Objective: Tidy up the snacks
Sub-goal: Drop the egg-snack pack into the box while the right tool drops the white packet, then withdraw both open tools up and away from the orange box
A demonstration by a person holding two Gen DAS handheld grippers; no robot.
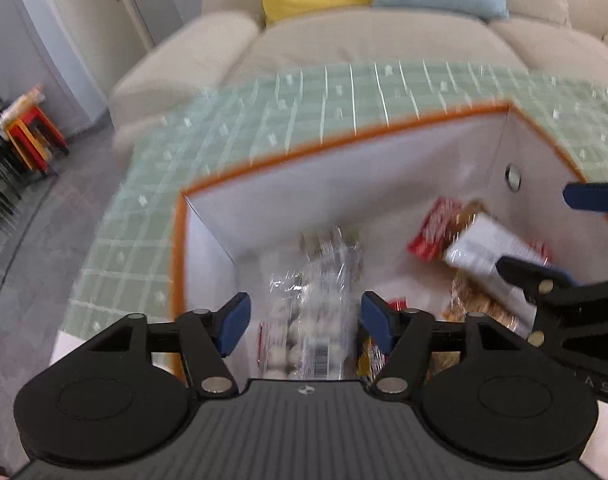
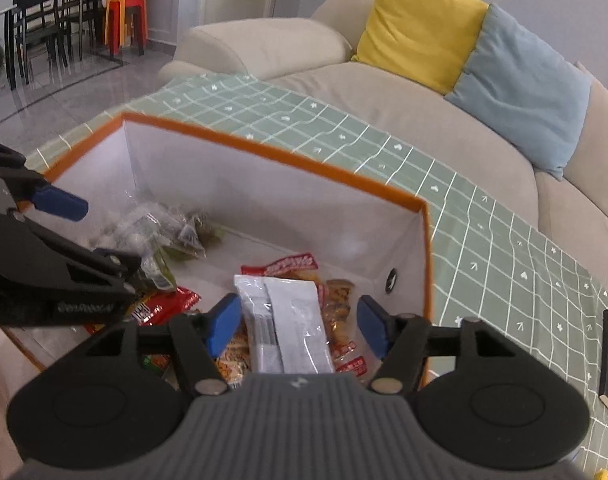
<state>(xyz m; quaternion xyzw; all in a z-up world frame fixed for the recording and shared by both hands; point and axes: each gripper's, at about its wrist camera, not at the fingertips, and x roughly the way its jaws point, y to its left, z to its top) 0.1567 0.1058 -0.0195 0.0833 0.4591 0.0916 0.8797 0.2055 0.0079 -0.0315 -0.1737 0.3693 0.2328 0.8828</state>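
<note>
Both grippers — left (image 1: 306, 322) and right (image 2: 300, 324) — are held spread, empty, over the snack-filled box (image 2: 272, 152).

Left gripper (image 1: 306, 322) — black linkage arms, silver rivets, blue pads (image 1: 235, 322).

The box (image 2: 264, 168) stands on the bench (image 2: 484, 216), with the sofa (image 2: 384, 92) behind it. Inside, a clear bag (image 2: 144, 228) lies at the left and a flat packet (image 2: 288, 320) at the near right, resting on other snack packets (image 2: 340, 304).
</note>
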